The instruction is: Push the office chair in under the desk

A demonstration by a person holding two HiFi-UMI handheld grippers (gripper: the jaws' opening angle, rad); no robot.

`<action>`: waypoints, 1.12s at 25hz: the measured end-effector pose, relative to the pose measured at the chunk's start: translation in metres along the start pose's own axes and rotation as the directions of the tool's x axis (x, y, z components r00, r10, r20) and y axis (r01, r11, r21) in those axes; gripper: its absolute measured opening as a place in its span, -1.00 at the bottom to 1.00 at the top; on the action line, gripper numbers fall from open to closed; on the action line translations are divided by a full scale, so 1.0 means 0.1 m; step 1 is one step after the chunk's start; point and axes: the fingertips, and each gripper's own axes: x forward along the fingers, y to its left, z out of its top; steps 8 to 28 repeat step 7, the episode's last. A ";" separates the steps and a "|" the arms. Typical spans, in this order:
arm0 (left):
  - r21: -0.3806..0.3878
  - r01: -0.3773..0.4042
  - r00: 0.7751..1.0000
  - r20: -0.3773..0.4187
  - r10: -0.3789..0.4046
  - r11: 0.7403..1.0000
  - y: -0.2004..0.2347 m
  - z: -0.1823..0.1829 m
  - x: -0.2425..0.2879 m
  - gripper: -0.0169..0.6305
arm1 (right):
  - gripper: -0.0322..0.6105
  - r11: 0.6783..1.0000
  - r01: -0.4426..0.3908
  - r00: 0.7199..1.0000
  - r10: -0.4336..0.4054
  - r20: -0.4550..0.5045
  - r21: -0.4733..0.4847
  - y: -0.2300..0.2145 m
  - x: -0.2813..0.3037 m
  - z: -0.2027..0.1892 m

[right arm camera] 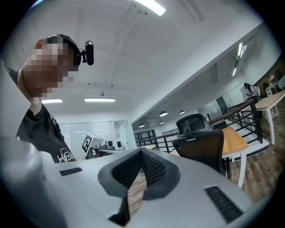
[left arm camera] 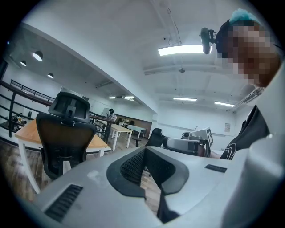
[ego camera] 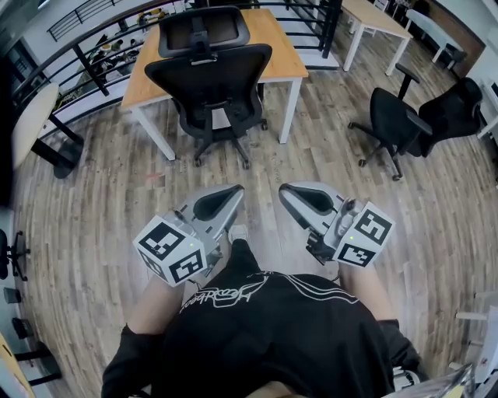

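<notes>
Left gripper (ego camera: 236, 190): jaws clenched tip to tip on nothing, held level and aimed ahead, touching nothing.
Right gripper (ego camera: 285, 190): just beside the left one, likewise closed and empty.
Office chair (ego camera: 210, 78): black, straight ahead of both grippers and well apart from them, with its backrest turned toward them. It stands between the two near desk legs. How far the seat reaches under the top cannot be told.
Desk (ego camera: 282, 48): wooden top on white legs, directly beyond the chair.
Risk, swivel: a push from one closed tip off the backrest's centre would likely spin the seat instead of rolling the chair forward.
Risk, tipping: contact high on the headrest (ego camera: 204, 29) could rock the chair rather than move its castors.
Risk, desk legs: a skewed roll could drive the star base (ego camera: 222, 144) into the leg ahead and left (ego camera: 152, 132) or the leg ahead and right (ego camera: 289, 107), stopping the chair short.
Risk, slipping: narrow closed tips on a curved mesh back may slide off sideways.
Floor (ego camera: 93, 210): wood-look planks, bare between grippers and chair, and apparently smooth enough to let the castors run on.
Room: an open office. A second black chair (ego camera: 393, 116) stands far to the right of the grippers, a dark railing (ego camera: 85, 56) runs beyond the desk, and white tables (ego camera: 373, 17) sit farther off at right.
</notes>
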 end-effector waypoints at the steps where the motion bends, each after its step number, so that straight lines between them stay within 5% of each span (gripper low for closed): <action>1: 0.005 0.002 1.000 -0.002 -0.002 1.000 -0.01 0.00 0.01 -0.92 | -0.78 1.000 0.002 1.000 -0.002 -0.001 -0.001 0.00 -0.01 0.00; 28: 0.015 0.010 1.000 -0.007 -0.010 1.000 -0.09 -0.04 0.00 -0.92 | -0.78 1.000 0.013 1.000 -0.013 -0.003 -0.002 0.04 -0.06 -0.04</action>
